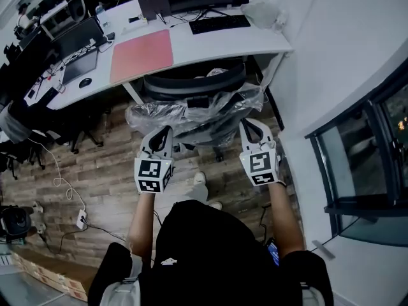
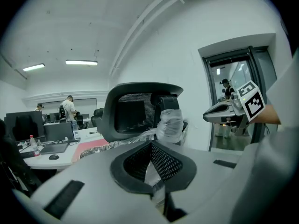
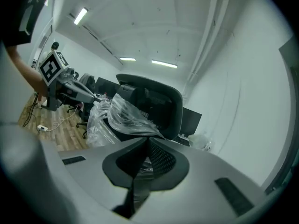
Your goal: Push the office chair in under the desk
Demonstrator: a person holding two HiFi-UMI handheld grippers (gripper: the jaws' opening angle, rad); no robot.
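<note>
Two grippers, held out at arm's length by a person in black, meet the back of an office chair from behind. The left gripper (image 1: 166,131) and right gripper (image 1: 246,125) sit level with each other and well apart. Each has its tongs drawn narrow, tips together, against the plastic wrap (image 1: 191,115) that sheathes the backrest. Whether either pair nips the film cannot be told. Set one to each side of the back, they look placed to drive the chair straight rather than swivel it. The office chair (image 1: 194,81) stands on the wood floor (image 1: 95,158) with its top at the edge of the white table (image 1: 217,42). Its seat is apparently partly beneath and its wrapped back is outside, so the push appears unfinished. Farther off on the table lie a pink mat (image 1: 141,55) and a keyboard (image 1: 220,23), above the chair's path. A white wall (image 1: 344,56) closes the right side.
</note>
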